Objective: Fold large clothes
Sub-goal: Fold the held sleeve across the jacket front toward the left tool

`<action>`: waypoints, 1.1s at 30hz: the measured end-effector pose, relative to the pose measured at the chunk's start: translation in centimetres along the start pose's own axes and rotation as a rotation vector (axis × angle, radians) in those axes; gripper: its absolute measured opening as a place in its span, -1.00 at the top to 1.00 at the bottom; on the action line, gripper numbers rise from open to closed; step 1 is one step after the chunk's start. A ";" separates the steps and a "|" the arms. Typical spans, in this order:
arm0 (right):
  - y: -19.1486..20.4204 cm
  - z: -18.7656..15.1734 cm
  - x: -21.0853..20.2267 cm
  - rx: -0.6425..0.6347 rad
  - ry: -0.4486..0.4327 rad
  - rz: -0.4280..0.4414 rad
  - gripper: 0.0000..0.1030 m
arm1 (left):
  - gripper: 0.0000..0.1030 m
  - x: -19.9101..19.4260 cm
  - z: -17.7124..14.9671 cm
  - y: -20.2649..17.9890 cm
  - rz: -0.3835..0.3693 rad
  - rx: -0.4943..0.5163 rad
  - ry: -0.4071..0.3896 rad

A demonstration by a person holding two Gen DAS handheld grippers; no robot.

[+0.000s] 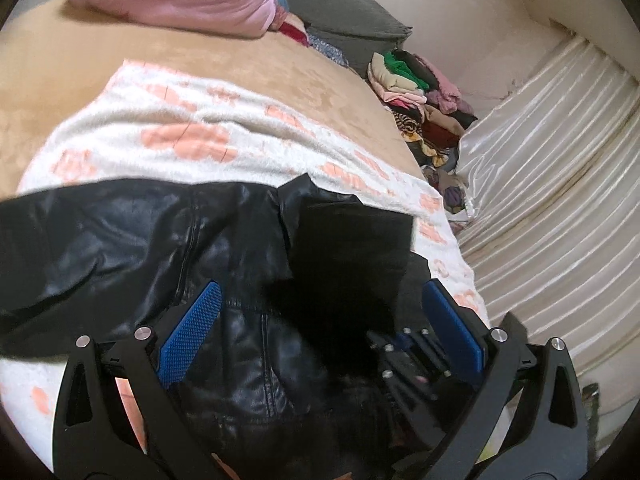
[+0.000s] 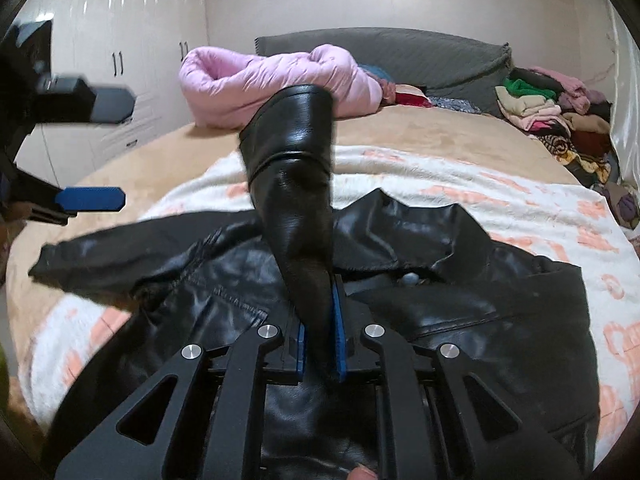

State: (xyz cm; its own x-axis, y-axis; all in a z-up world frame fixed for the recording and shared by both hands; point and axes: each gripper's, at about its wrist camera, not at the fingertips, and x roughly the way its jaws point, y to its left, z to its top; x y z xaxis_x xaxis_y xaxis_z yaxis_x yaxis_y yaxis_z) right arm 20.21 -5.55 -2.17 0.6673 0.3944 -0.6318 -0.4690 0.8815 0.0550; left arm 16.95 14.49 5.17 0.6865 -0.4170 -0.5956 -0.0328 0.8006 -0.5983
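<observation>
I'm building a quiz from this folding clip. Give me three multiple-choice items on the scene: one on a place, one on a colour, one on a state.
1. Where does the pile of folded clothes lie?
A. at the bed's far right, by the curtain
B. on the floor by the wardrobe
C. on top of the black jacket

2. What colour is the puffy coat at the far end of the bed?
A. green
B. pink
C. white

3. How does the right gripper stand?
A. wide open and empty
B. closed on the black jacket's sleeve
C. closed on the patterned blanket

Answers:
1 A, the stack sits beside the shiny curtain.
2 B, its quilted fabric is plainly pink.
3 B, the blue pads pinch the sleeve, which rises between them above the black jacket.
</observation>
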 end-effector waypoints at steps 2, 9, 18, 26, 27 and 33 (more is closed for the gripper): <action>0.7 -0.4 0.4 -0.007 0.017 0.015 0.64 | -0.83 0.1 -0.3 1.0 0.004 -0.039 0.003; 3.1 -2.4 0.1 -0.060 0.088 0.149 -0.64 | -0.83 0.7 -1.3 3.1 0.036 -0.097 0.034; -1.9 -3.2 -3.9 0.064 0.083 0.182 -0.71 | -0.81 5.6 -3.2 5.2 0.094 -0.143 0.185; -8.9 -3.0 -6.1 0.192 0.064 0.050 -0.13 | 0.83 7.1 -4.4 5.1 0.119 -0.126 0.187; -9.9 -2.9 -6.5 0.205 0.058 0.029 -0.10 | 0.86 6.5 -4.2 4.2 0.100 -0.087 0.166; -15.9 -1.4 -8.6 0.264 -0.001 -0.108 0.17 | 0.89 1.5 -1.7 -1.0 0.007 0.113 0.009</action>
State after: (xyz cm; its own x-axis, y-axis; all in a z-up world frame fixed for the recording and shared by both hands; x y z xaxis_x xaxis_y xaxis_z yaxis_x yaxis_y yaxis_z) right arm 21.11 -23.31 1.31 0.7058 0.2943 -0.6444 -0.2278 0.9556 0.1869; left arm 16.83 12.35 3.94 0.6800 -0.4147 -0.6047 0.0448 0.8466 -0.5303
